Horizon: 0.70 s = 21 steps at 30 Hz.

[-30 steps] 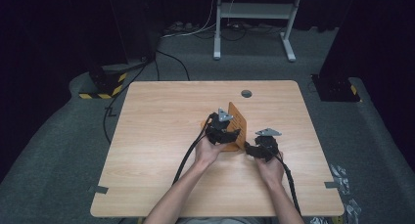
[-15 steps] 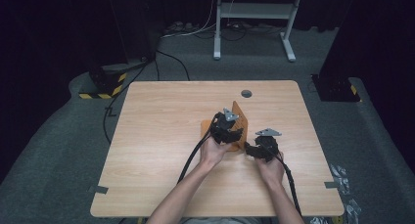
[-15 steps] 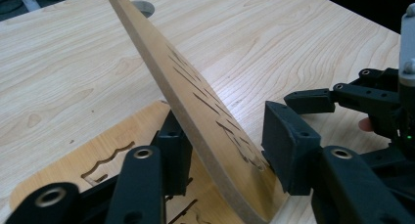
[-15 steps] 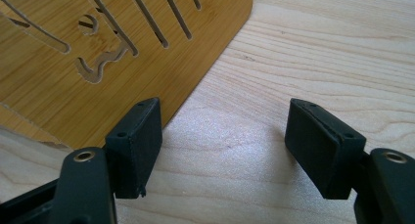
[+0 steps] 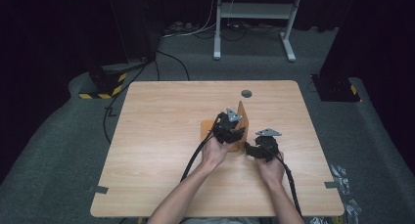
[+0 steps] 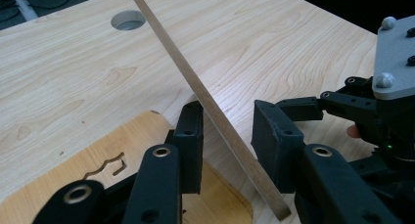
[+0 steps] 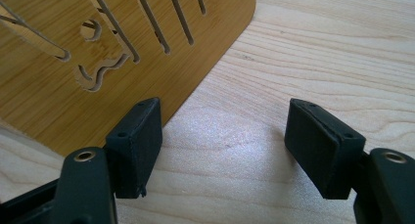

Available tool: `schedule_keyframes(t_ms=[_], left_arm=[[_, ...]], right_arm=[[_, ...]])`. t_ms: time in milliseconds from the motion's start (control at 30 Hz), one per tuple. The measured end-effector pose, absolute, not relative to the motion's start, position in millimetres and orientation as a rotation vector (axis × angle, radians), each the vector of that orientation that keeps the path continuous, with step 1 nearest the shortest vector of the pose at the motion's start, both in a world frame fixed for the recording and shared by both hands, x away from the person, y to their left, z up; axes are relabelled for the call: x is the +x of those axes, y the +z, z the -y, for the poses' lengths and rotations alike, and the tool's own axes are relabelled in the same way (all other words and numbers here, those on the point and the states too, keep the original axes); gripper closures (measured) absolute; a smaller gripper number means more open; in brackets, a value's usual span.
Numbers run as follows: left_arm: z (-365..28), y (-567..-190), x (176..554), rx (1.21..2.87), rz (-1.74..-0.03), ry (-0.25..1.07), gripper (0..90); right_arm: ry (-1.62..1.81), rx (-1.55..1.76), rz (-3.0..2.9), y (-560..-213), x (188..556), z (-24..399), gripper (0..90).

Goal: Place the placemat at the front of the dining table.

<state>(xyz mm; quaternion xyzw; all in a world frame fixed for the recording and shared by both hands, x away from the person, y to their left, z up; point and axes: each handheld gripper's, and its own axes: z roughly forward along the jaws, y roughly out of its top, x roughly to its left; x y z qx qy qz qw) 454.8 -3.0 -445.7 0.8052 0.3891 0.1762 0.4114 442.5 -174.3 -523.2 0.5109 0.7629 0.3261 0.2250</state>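
Overhead light falls brightly on the surface [image 5: 161,131]; the room around is dark. Close views look soft, perhaps slightly blurred, with faint glare.

Orange-brown wooden panel [image 5: 241,117], cut-out slots (bamboo grain); pale woodgrain table [image 5: 161,121]; black grippers.

smooth pale wood-grain table [image 5: 161,131], matt orange-brown wooden panel [image 7: 44,87] with cut slots, matt black plastic gripper [image 7: 225,141].

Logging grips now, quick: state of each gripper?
Left gripper: open, fingers just closing around upright wooden panel, not pressing.
Right gripper: open, holding nothing.
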Motion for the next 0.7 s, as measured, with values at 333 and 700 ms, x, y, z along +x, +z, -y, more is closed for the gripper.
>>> schedule_keyframes(t_ms=[333,700], left_arm=[[5.9,-443.0,455.1,2.021,-0.989,0.433,71.0],[11.3,-440.3,452.1,1.988,-0.975,0.403,82.2]], right_arm=[[0.901,1.416,-2.117,-522.6,442.2,175.1,30.0],[0.871,1.482,-2.058,-522.3,445.3,192.8,28.7]])
